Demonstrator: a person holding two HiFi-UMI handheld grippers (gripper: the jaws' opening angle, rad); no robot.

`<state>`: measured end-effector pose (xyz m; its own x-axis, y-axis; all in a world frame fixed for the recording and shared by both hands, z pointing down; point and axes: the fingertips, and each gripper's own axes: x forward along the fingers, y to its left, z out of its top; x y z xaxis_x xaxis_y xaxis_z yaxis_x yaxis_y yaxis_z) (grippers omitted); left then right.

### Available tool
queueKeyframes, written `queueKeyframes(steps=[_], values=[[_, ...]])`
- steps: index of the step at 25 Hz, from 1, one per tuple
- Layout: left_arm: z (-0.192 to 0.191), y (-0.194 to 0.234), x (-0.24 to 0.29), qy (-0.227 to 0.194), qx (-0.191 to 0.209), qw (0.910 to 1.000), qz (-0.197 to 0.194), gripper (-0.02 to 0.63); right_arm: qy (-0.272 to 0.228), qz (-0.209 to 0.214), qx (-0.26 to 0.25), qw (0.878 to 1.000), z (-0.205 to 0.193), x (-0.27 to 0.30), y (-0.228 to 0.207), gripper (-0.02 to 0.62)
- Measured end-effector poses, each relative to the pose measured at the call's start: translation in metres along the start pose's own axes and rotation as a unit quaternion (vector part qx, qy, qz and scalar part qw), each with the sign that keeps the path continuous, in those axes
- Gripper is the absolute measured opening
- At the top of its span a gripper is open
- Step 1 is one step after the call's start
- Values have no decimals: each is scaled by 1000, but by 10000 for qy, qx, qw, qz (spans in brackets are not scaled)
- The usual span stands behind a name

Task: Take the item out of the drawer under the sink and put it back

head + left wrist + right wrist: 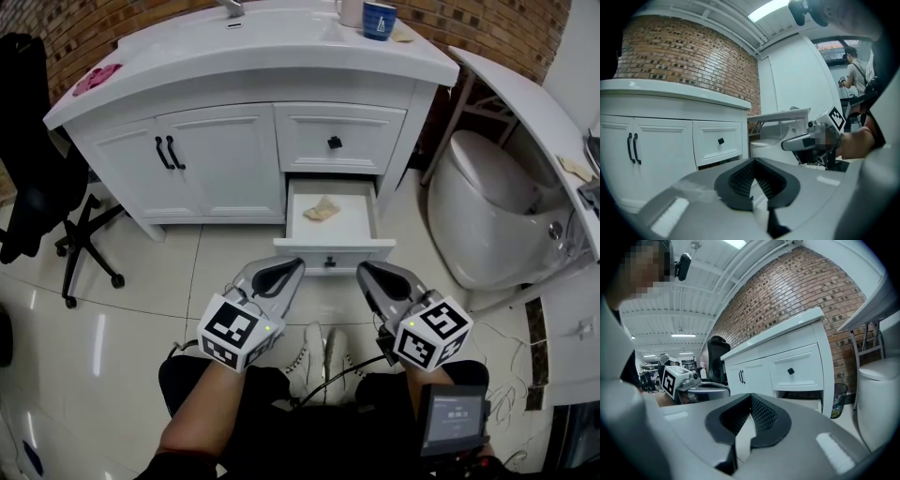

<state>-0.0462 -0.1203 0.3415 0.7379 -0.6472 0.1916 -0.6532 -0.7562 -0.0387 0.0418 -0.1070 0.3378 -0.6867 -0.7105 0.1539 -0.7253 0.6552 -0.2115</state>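
The drawer (330, 246) under the sink is seen standing open, and the crumpled beige item (320, 210) is seen lying inside it, touched by neither gripper. The left gripper (292, 268) and right gripper (364, 272) are held just short of the drawer front, jaws pressed together on nothing, presumably poised so that a reach inside can be made.

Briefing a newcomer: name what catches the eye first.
The open lower drawer of the white vanity, centre frame, with a crumpled beige item lying inside. Just below it, the left gripper and right gripper hover side by side, both shut and empty.
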Motion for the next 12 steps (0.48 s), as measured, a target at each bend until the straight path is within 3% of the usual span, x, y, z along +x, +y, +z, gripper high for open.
queueKeyframes(steps=[12], values=[[28,-39,-49,-523,143,9984,170,6,-357,-16,-94,9993,9,-49,45,8]])
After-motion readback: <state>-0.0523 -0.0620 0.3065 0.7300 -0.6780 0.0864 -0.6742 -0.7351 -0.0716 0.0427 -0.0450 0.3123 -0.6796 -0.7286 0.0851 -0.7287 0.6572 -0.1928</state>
